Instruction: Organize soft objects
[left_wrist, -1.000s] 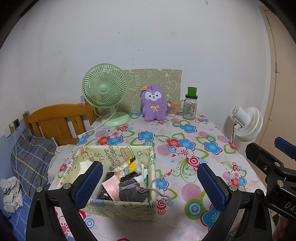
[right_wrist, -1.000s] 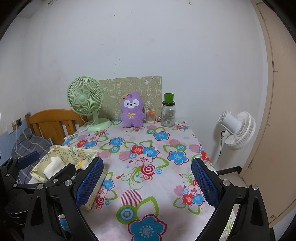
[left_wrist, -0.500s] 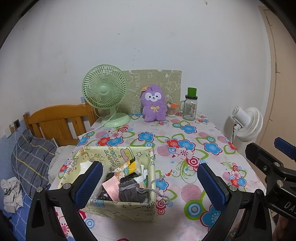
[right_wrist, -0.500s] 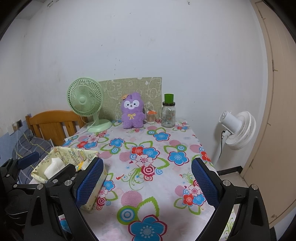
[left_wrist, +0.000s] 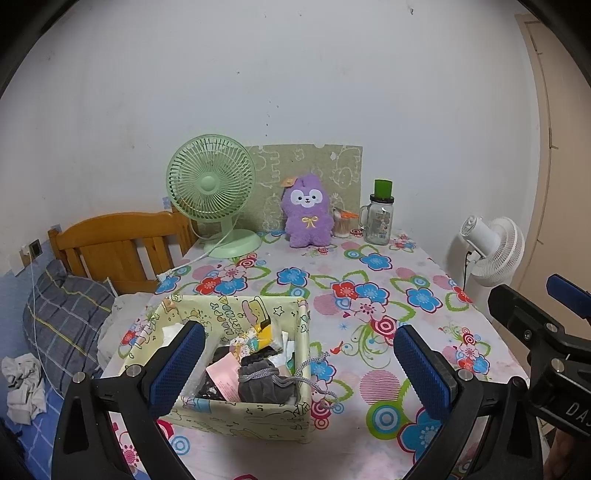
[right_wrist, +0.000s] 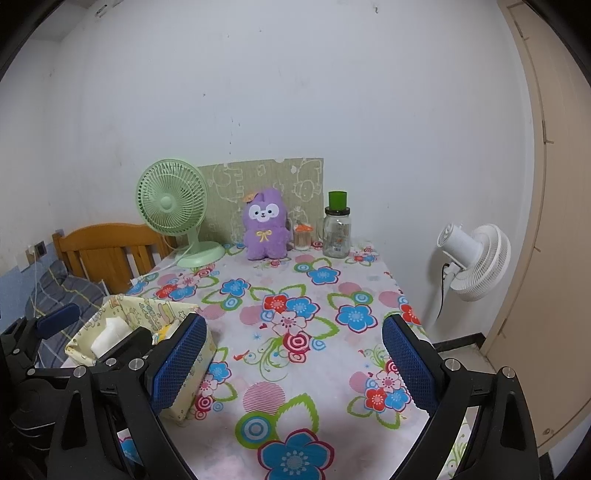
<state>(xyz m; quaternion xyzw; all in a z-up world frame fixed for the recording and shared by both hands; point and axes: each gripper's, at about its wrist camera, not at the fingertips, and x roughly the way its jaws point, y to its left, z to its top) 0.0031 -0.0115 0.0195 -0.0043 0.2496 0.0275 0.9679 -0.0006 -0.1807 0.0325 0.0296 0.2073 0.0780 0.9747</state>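
Note:
A pale yellow fabric box (left_wrist: 229, 415) (right_wrist: 88, 334) stands on the flowered table near its front left, holding a grey drawstring pouch (left_wrist: 264, 382), a pink card and small packets. A purple plush toy (left_wrist: 306, 210) (right_wrist: 264, 229) sits upright at the table's far edge. My left gripper (left_wrist: 299, 369) hovers open just above the box's near side, nothing between its blue pads. My right gripper (right_wrist: 293, 363) is open over the bare tablecloth, right of the box. Each gripper shows at the edge of the other's view.
A green desk fan (left_wrist: 212, 188) and a glass jar with a green lid (left_wrist: 380, 218) stand by the back wall beside the plush. A white floor fan (right_wrist: 472, 258) is off the table's right edge. A wooden headboard (left_wrist: 118, 240) and bedding lie to the left.

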